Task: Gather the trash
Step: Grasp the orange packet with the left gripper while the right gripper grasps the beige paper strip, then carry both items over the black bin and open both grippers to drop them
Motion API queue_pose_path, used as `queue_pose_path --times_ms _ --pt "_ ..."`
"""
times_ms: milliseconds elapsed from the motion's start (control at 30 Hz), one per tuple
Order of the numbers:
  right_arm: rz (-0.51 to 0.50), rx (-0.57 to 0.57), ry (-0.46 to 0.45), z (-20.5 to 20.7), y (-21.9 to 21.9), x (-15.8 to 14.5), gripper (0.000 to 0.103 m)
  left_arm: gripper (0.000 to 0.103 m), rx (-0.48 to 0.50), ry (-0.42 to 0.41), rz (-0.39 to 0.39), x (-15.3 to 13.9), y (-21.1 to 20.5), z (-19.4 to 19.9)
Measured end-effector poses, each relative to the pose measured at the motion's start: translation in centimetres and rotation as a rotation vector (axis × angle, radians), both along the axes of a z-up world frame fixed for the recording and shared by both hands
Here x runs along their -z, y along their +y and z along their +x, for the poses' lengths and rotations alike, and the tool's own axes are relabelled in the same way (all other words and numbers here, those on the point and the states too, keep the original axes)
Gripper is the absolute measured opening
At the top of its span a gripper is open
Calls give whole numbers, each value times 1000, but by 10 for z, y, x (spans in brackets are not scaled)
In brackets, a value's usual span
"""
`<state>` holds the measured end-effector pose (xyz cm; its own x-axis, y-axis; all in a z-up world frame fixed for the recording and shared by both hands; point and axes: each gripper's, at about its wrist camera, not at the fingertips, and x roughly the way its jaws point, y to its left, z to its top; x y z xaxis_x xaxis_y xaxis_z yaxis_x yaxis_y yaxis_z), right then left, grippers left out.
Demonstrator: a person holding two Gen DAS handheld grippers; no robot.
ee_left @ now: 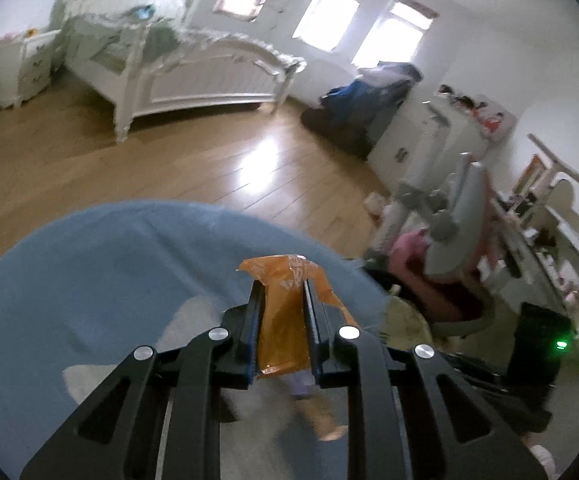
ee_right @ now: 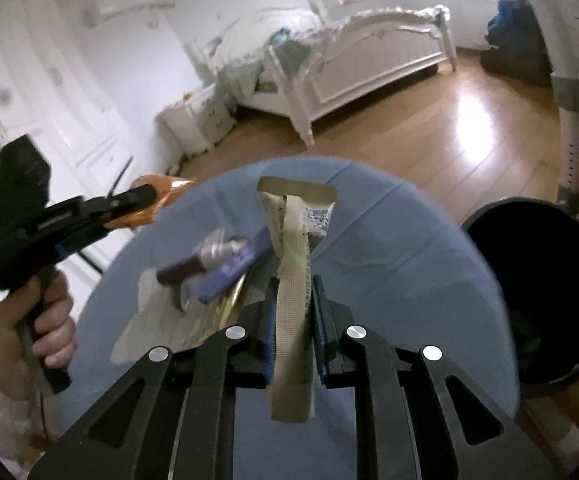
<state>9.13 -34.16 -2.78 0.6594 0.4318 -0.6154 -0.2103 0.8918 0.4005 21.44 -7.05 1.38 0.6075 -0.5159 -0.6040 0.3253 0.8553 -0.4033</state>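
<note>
Left gripper (ee_left: 282,292): clenching orange wrapper (ee_left: 285,320), frame centre.
Right gripper (ee_right: 294,292): pinching beige sachet (ee_right: 293,280), lower centre.

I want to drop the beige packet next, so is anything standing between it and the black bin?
Nothing visible does. The right gripper is shut on the beige packet above the blue tablecloth, and the black bin stands open just past the table's right edge. The other wrappers lie on the opposite side.
</note>
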Motion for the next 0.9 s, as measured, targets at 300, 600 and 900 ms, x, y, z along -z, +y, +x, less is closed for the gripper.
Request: queue_pose_path --times_ms 300,600,900 --pt "53 154 -91 -14 -89 -29 16 20 162 -66 18 -27 -105 -6" --pt "86 298 -75 -26 -175 -11 16 20 290 -9 5 -3 -200 5" --pt "103 349 -36 -19 -212 19 16 20 351 56 36 32 -250 12"
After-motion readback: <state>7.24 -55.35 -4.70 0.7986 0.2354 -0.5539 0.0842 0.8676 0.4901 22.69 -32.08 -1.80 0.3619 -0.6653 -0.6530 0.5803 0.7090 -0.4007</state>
